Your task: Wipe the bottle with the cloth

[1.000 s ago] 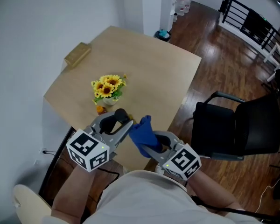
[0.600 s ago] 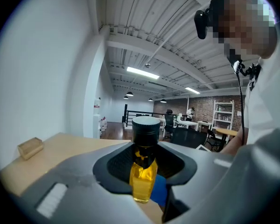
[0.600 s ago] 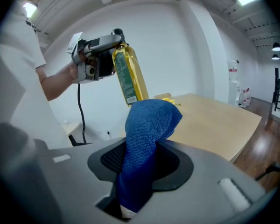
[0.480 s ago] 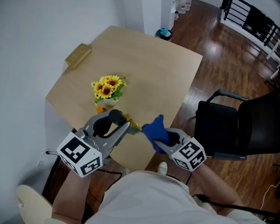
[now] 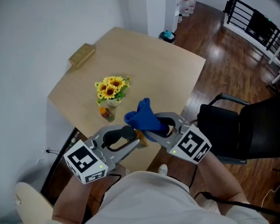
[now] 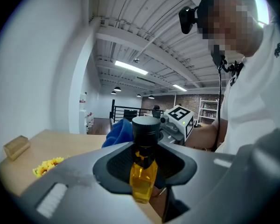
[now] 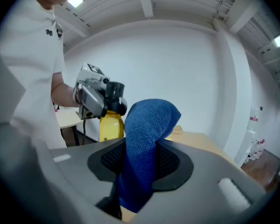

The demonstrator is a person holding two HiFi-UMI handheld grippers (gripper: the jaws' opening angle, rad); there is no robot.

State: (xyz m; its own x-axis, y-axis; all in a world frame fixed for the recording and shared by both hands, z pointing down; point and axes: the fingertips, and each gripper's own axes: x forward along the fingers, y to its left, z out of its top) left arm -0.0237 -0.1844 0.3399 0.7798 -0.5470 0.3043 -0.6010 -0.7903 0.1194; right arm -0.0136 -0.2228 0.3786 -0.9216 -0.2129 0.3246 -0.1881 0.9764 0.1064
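Note:
My left gripper (image 5: 130, 138) is shut on a small amber bottle (image 6: 143, 180) with a black cap (image 6: 145, 129), held upright above the table's near edge. My right gripper (image 5: 157, 127) is shut on a blue cloth (image 5: 142, 118), which bunches up out of the jaws. In the head view the cloth lies over the bottle (image 5: 141, 137) and hides most of it. The right gripper view shows the cloth (image 7: 147, 143) between the pads, with the bottle (image 7: 110, 125) and left gripper (image 7: 97, 99) just behind it. The cloth (image 6: 119, 131) shows beside the cap in the left gripper view.
The wooden table (image 5: 154, 64) carries a pot of sunflowers (image 5: 112, 89), a small orange bottle (image 5: 104, 112) and a wooden block (image 5: 81, 55) at the far left. A black chair (image 5: 242, 129) stands to the right. A pale seat back (image 5: 25, 204) is at lower left.
The right gripper has carried the cloth left and up, from beside the bottle to over it. The left gripper with the bottle has shifted slightly right and nearer.

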